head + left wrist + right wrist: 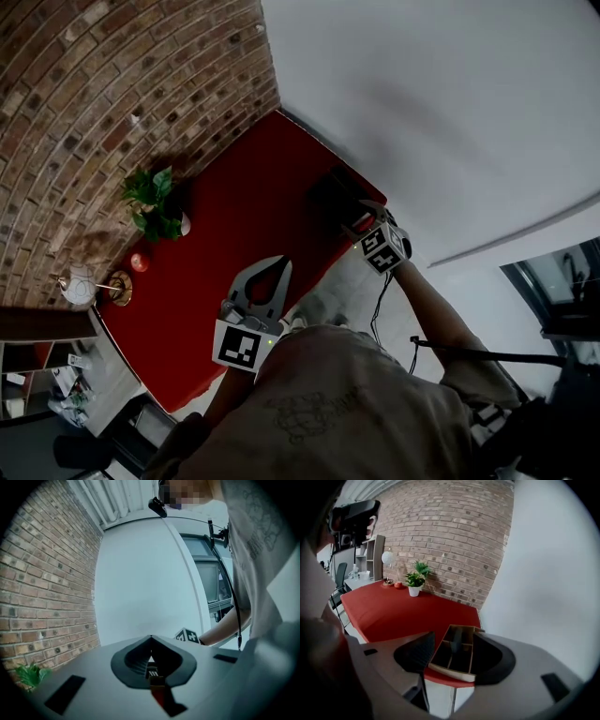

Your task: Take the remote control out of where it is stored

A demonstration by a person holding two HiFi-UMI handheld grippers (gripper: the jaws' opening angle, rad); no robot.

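Organizer (449, 671) — one, holding one remote (455, 645); right tongs (454, 635) agape.

Remote control (455, 641) partly hidden inside wooden organizer (453, 673), its outline dim and indistinct.

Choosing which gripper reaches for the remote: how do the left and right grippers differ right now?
The left gripper has its jaws together; the right gripper has them apart. The left gripper faces the white wall; the right gripper aims down at the wooden organizer at the corner of the red table. Both hold nothing.
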